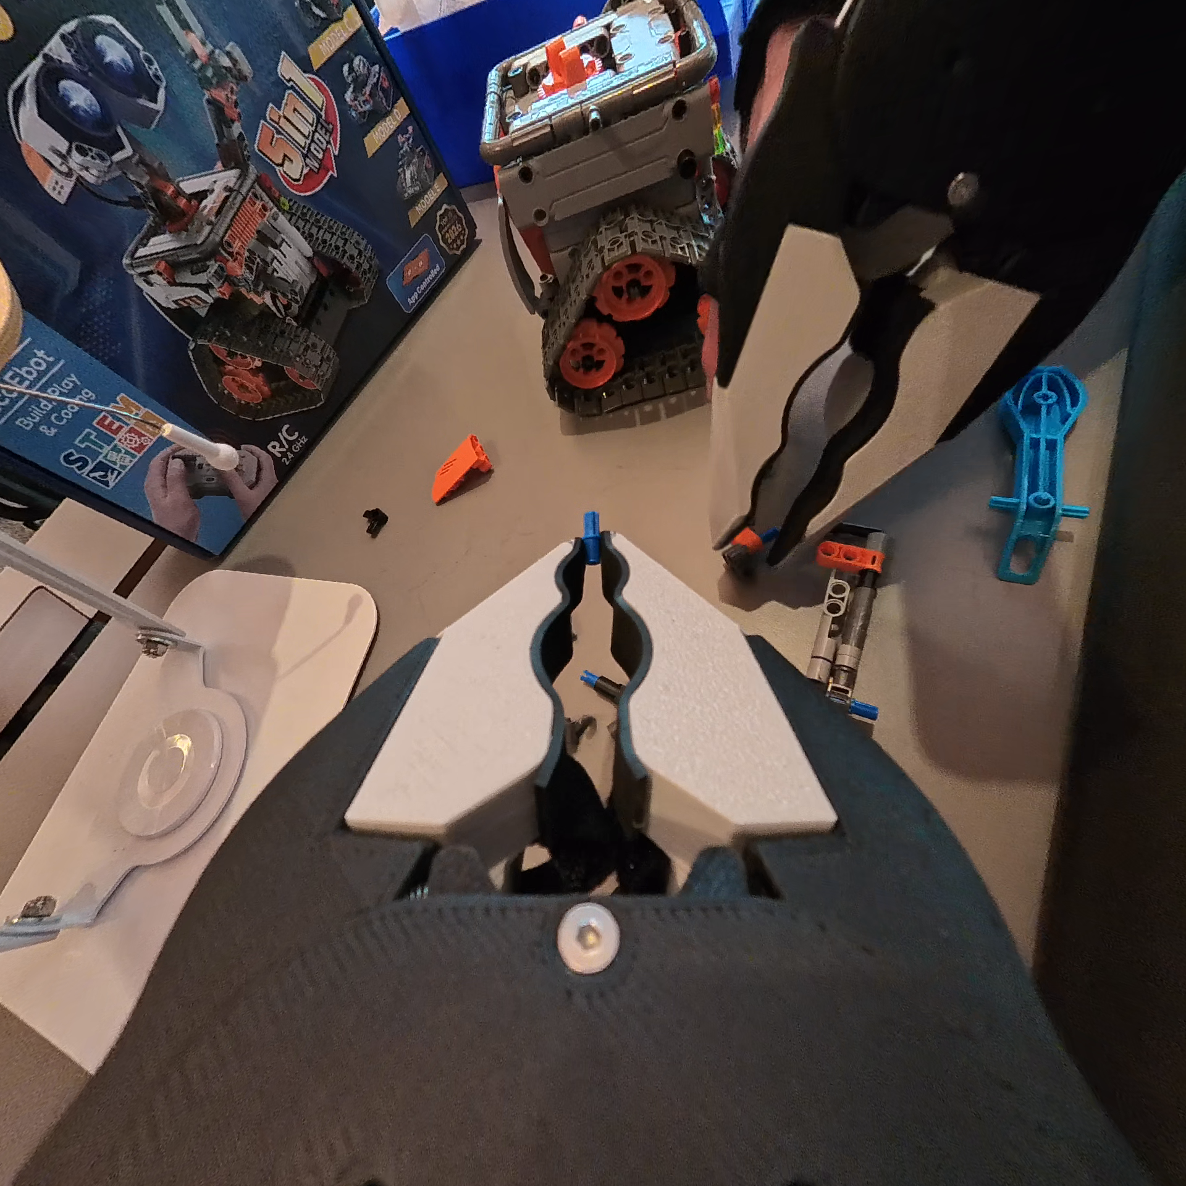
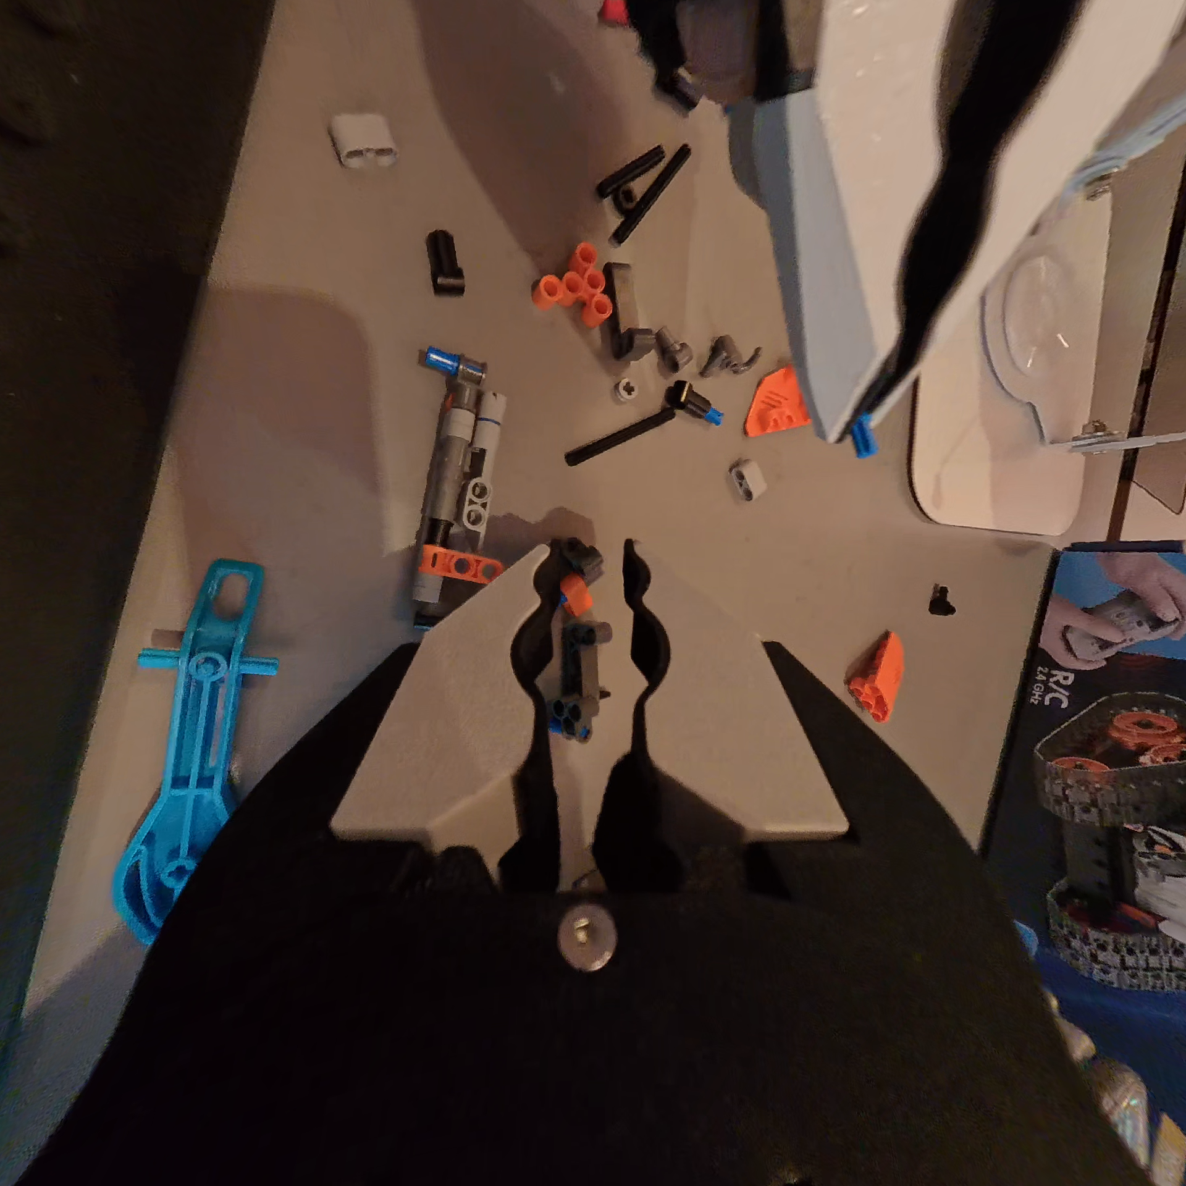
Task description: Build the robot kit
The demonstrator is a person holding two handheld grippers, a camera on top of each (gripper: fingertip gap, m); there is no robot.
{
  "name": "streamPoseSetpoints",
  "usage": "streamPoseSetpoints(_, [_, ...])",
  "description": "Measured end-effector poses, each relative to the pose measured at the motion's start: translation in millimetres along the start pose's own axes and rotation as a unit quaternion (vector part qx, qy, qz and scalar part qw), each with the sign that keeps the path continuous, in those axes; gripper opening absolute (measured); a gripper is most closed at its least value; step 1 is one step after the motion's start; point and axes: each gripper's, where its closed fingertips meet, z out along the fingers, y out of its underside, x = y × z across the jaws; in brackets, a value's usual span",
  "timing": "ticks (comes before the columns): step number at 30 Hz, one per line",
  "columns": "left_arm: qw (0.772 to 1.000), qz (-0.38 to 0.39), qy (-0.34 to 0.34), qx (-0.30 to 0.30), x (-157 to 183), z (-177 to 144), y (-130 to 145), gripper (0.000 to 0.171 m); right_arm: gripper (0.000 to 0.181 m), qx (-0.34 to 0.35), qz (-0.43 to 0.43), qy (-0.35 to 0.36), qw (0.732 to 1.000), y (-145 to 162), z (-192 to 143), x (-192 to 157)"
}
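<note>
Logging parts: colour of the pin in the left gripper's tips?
Blue pin; clearest in left wrist view.

My left wrist camera looks steeply down along its own white-and-black left gripper (image 1: pixel 592 545) at the beige tabletop (image 1: pixel 488 398), close in, facing the grey-and-orange tracked toy vehicle (image 1: pixel 616 212) and the blue printed cardboard box (image 1: pixel 192 244) at the far side. My right wrist camera sits just as near, peering down over the right gripper (image 2: pixel 587 552) from roughly the opposite direction. Both views share the bright blue plastic lever tool (image 1: pixel 1036 475) (image 2: pixel 192 725), the grey-and-orange beam assembly (image 1: pixel 847 610) (image 2: pixel 459 481), the orange wedge piece (image 1: pixel 461 467) (image 2: pixel 879 677), and each other's gripper.
</note>
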Motion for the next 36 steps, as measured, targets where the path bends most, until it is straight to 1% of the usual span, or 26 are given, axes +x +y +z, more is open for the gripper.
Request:
streamPoseSetpoints(1, [1.000, -0.001, 0.000, 0.000, -0.5, -0.2, -0.1, 0.002, 0.016, 0.009, 0.012, 0.002, 1.000, -0.5, -3.2, 2.7])
streamPoseSetpoints(6, [1.000, -0.002, -0.003, -0.002, -2.6, -0.9, 0.9, 0.002, 0.016, 0.072, 0.091, 0.010, 0.993, -2.7, -25.1, 20.3])
streamPoseSetpoints(11, [1.000, -0.006, -0.005, -0.005, -4.1, 0.1, 2.3, 0.002, 0.018, 0.106, 0.141, 0.017, 0.984, 3.1, -38.3, 32.8])
streamPoseSetpoints(20, [1.000, -0.008, -0.004, -0.007, -4.3, 2.0, 4.0, 0.002, 0.021, 0.113, 0.164, 0.030, 0.980, 11.8, -44.7, 40.9])
streamPoseSetpoints(28, [1.000, -0.010, -0.003, -0.010, -4.4, 3.5, 5.8, 0.002, 0.022, 0.121, 0.182, 0.025, 0.975, 17.3, -50.3, 42.9])
streamPoseSetpoints(36, [1.000, -0.013, -0.002, -0.014, -4.7, 5.4, 7.5, 0.002, 0.023, 0.107, 0.193, -0.011, 0.975, 23.6, -47.2, 30.6])
